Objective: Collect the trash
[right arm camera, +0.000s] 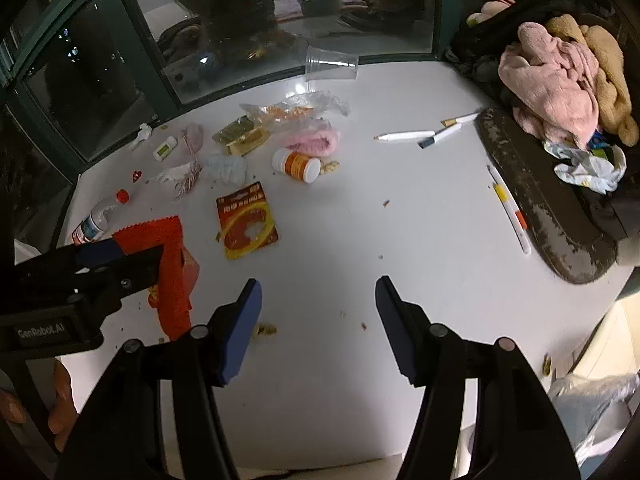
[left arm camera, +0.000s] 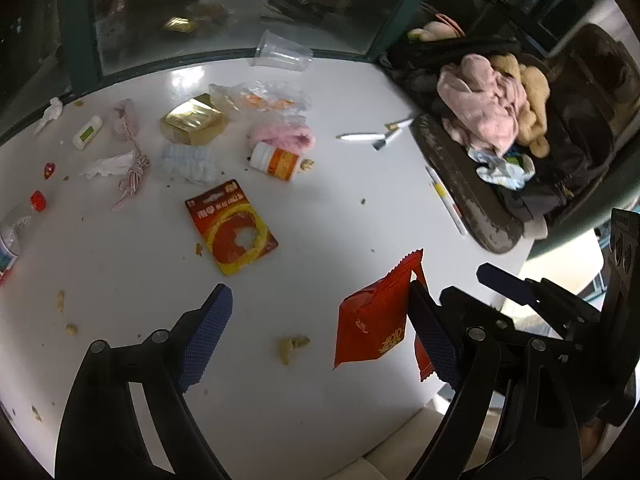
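Trash lies scattered on a white table (left arm camera: pixel 340 208). My left gripper (left arm camera: pixel 320 328) is open; a red snack wrapper (left arm camera: pixel 372 320) hangs against its right finger (left arm camera: pixel 432 332), above the table, and I cannot tell if anything grips it. In the right wrist view the same wrapper (right arm camera: pixel 168 256) sits beside the left gripper's fingers at the left edge. My right gripper (right arm camera: pixel 318 320) is open and empty above the table's near part. A red-yellow packet (left arm camera: pixel 232 226) (right arm camera: pixel 246 224) lies flat ahead. Farther lie a pill bottle (left arm camera: pixel 276 160) (right arm camera: pixel 298 166), a gold box (left arm camera: pixel 194 120), tissues and a clear cup (left arm camera: pixel 280 54).
A dark basket (left arm camera: pixel 480 184) (right arm camera: pixel 540 200) with pink and tan cloth stands at the right. Pens (right arm camera: pixel 408 136) and a thin stick (right arm camera: pixel 510 208) lie near it. A plastic water bottle (right arm camera: pixel 94 222) lies at the left. Window glass borders the far edge. Crumbs dot the table.
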